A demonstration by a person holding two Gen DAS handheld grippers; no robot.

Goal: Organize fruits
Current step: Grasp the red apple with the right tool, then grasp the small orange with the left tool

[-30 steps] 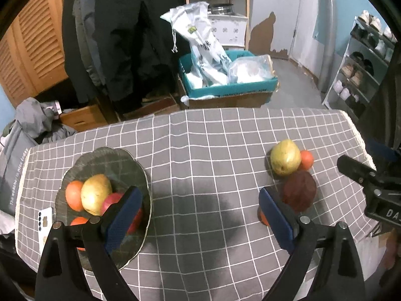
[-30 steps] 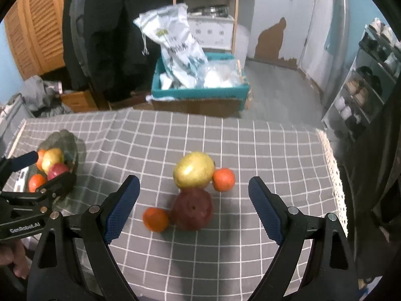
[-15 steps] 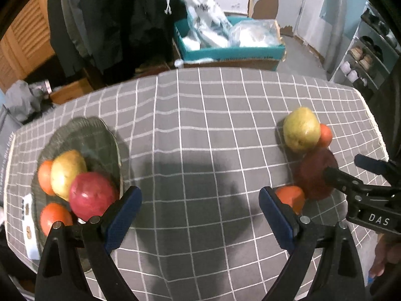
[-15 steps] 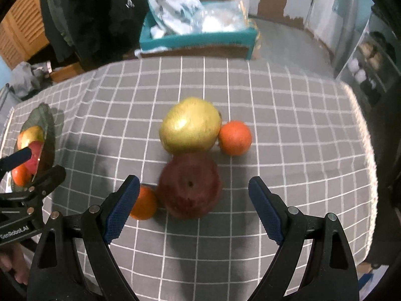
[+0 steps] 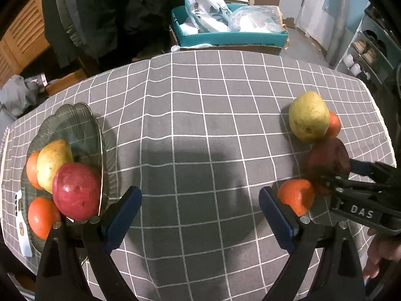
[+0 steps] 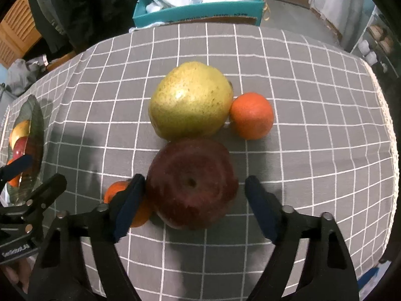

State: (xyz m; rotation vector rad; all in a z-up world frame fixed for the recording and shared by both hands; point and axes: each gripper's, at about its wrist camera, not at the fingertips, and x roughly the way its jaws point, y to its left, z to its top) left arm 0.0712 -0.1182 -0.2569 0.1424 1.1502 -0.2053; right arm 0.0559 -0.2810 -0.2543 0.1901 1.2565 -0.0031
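Observation:
A dark red apple (image 6: 191, 185) lies on the grey checked cloth, between the open jaws of my right gripper (image 6: 194, 193); the left pad touches or nearly touches it. A yellow pear (image 6: 190, 102) and an orange (image 6: 252, 115) lie just behind it, and a second orange (image 6: 120, 190) sits partly hidden behind the left finger. My left gripper (image 5: 200, 213) is open and empty over the bare cloth. A glass plate (image 5: 75, 123) at the left holds a pear (image 5: 51, 163), a red apple (image 5: 76, 190) and two oranges (image 5: 41, 217).
A phone or remote (image 5: 21, 225) lies left of the plate. Behind the table stand a teal box with plastic bags (image 5: 230, 27), hanging dark coats (image 5: 105, 12) and a shoe rack (image 5: 371, 50) on the right. The table's right edge (image 6: 391, 135) is close to the fruit.
Both grippers moved forward and down toward the table. My right gripper's jaws came around the dark red apple and narrowed. The left gripper stays open.

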